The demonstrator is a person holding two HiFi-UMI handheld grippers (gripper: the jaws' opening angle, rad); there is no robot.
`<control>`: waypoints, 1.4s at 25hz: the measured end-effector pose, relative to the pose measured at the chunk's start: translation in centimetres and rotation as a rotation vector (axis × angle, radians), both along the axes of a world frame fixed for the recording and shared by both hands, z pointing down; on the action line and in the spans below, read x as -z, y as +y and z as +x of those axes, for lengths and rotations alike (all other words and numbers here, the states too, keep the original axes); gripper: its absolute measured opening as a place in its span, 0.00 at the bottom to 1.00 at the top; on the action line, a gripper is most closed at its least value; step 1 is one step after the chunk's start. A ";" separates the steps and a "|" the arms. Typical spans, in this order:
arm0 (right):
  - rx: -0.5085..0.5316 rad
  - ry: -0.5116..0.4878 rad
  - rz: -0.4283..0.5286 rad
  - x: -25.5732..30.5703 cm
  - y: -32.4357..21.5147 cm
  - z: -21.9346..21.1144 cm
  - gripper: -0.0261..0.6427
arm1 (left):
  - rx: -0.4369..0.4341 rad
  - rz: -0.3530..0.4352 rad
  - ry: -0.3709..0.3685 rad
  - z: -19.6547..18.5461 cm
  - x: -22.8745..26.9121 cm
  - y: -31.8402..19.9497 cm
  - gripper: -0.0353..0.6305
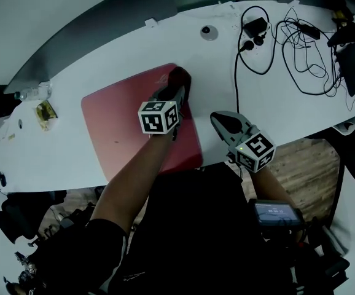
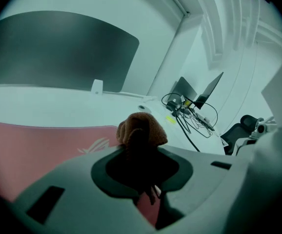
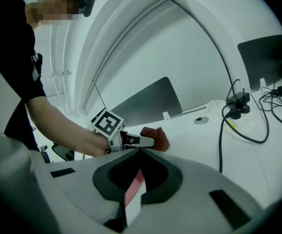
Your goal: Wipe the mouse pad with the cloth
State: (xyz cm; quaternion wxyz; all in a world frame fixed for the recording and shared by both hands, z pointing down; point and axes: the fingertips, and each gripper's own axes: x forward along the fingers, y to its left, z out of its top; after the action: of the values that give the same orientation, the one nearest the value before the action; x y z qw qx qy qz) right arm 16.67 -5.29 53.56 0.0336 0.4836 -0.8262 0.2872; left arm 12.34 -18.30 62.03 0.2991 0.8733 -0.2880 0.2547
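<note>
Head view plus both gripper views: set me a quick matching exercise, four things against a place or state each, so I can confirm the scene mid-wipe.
Things
1. cloth
2. mouse pad
3. right gripper
4. cables

Place or state
A. jaws together, nothing between them
B. red, lying flat on the white table
C. black, tangled on the table at the head view's upper right
D. brown, bunched, clamped in the left gripper

Pairs: 1-D, 2-B, 3-A, 4-C
</note>
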 end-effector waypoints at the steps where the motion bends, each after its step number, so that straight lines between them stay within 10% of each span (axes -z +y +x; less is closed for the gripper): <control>1: 0.003 0.001 0.002 0.0 0.0 -0.3 0.08 | 0.014 -0.004 -0.008 -0.6 -0.1 -0.1 0.19; 35: 0.100 0.050 0.021 1.5 -0.4 -10.6 0.08 | 0.391 0.003 -0.073 -26.0 -1.4 -4.3 0.19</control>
State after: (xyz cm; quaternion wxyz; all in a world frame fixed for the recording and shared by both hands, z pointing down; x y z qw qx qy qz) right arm 6.09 -5.66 52.03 0.0634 0.4492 -0.8511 0.2642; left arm -13.68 -22.58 63.41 0.3310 0.7914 -0.4631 0.2229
